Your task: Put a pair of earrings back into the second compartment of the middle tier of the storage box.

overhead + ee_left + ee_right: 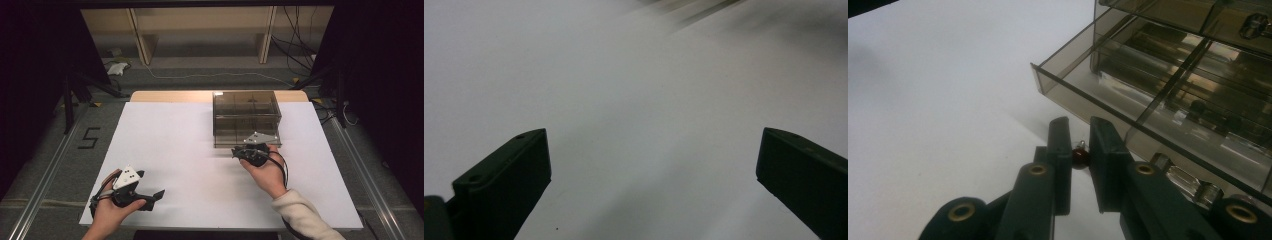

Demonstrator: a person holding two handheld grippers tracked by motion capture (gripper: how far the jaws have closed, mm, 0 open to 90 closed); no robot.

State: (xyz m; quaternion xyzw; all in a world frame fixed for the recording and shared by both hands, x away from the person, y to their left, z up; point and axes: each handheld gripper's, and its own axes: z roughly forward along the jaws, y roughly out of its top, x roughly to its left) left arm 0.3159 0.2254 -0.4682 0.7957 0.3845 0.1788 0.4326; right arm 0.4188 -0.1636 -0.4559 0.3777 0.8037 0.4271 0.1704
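Right claw (1079, 161): a small dark red bead (1079, 156) is pinched.
Drawer (1128, 107): bead should be released well inside.
Left claw (651, 170): spread, idle.

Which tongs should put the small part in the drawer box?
Right. The right tongs already pinch the small dark red part just in front of the open drawer. The left tongs stand open over bare table, far from the box.

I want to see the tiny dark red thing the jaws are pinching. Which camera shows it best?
The right gripper view: the small dark red piece sits close up between the right gripper jaws, beside the smoky clear drawer box. In the high view it is hidden by the gripper. The left gripper view looks at bare white table.
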